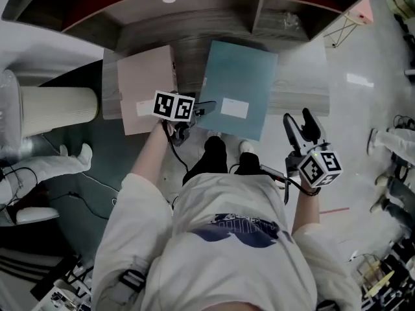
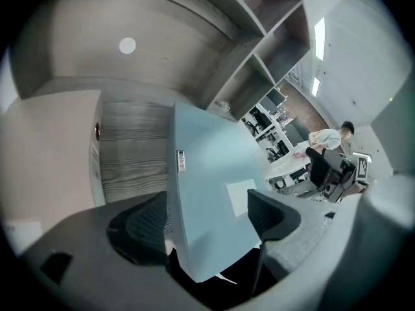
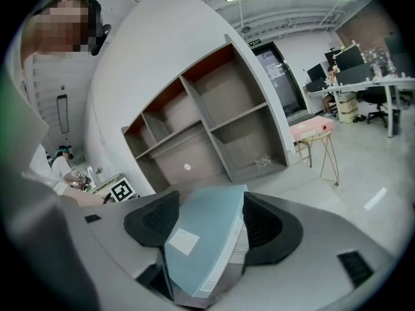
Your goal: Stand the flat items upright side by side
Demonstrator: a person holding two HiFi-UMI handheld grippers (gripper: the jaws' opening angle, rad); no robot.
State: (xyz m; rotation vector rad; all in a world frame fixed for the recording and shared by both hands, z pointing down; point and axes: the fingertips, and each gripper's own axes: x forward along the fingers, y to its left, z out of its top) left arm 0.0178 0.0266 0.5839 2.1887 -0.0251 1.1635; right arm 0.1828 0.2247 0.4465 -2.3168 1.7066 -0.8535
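We should clamp the open left gripper (image 2: 204, 220) onto the blue folder (image 1: 237, 86) corner it straddles, keeping the open, empty right gripper (image 1: 299, 127) ready to steady.

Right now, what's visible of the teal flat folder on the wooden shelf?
The teal flat folder is a matte rectangle with a white label on its face and a small tag on its spine. It lies face up, skewed, on the grey wooden shelf, near end overhanging. Its near corner sits between the left gripper's open jaws.
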